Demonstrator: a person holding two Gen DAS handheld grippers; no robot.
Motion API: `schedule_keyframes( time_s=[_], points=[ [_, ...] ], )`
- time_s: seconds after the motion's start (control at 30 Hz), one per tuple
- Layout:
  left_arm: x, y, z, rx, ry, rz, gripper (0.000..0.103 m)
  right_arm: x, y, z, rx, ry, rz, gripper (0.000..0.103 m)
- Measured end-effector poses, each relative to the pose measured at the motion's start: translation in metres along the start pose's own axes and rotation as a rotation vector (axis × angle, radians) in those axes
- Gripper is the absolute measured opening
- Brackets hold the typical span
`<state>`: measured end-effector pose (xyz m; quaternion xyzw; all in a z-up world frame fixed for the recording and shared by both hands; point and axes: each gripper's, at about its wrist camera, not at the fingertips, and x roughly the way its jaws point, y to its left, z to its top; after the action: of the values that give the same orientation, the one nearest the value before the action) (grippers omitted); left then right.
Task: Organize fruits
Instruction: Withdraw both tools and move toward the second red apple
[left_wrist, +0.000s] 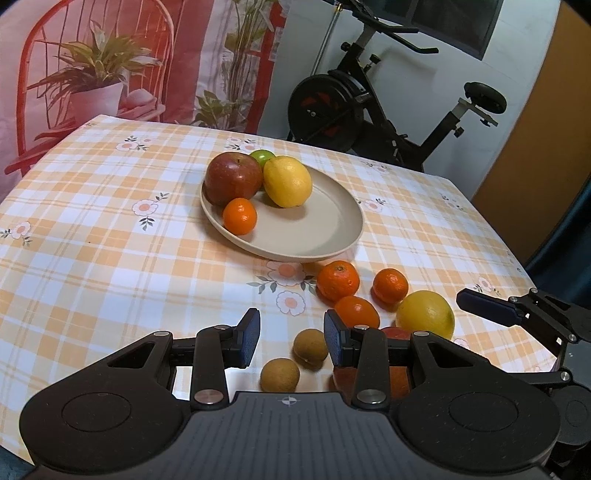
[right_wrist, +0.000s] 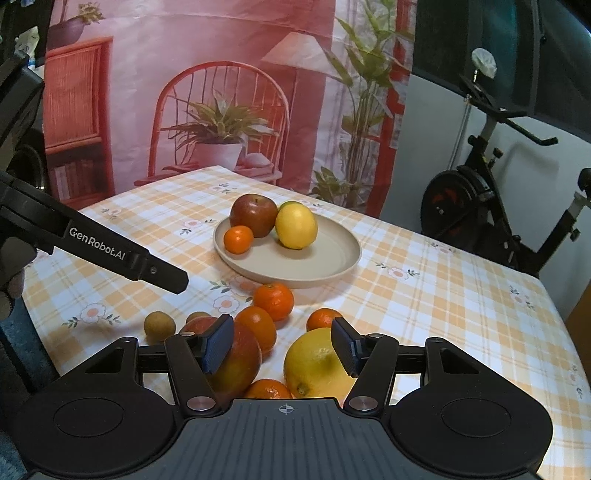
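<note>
Both the left hand-held gripper (left_wrist: 291, 338) and the right hand-held gripper (right_wrist: 282, 349) hang open and empty over loose fruit at six o'clock of the smooth beige plate (left_wrist: 325, 236), which is partly filled. The waxy, dimpled lemon (right_wrist: 317, 365) sits between the right one's pads (probably next), calling for a wide, gentle squeeze on the checked tabletop (left_wrist: 92, 240).

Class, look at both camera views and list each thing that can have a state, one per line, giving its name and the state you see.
Left tongs: open, empty, above the table.
Right tongs: open, empty, over the loose fruit.
Plate: upright, partly filled.
Apple on plate: whole, resting against the lemon.
Lemon on plate: whole.
Small orange on plate: whole, unpeeled.
Loose lemon: on the cloth, off the plate.
Loose apple: on the cloth, off the plate.
</note>
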<state>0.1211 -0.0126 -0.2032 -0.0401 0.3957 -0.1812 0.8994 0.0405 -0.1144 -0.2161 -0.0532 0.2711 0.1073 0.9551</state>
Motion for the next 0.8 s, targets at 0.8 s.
schedule_keyframes(
  time_s=[0.8],
  points=[
    [0.007, -0.011, -0.008, 0.048, 0.051, -0.061, 0.040, -0.009, -0.005, -0.007, 0.054, 0.028, 0.061, 0.055]
  ],
)
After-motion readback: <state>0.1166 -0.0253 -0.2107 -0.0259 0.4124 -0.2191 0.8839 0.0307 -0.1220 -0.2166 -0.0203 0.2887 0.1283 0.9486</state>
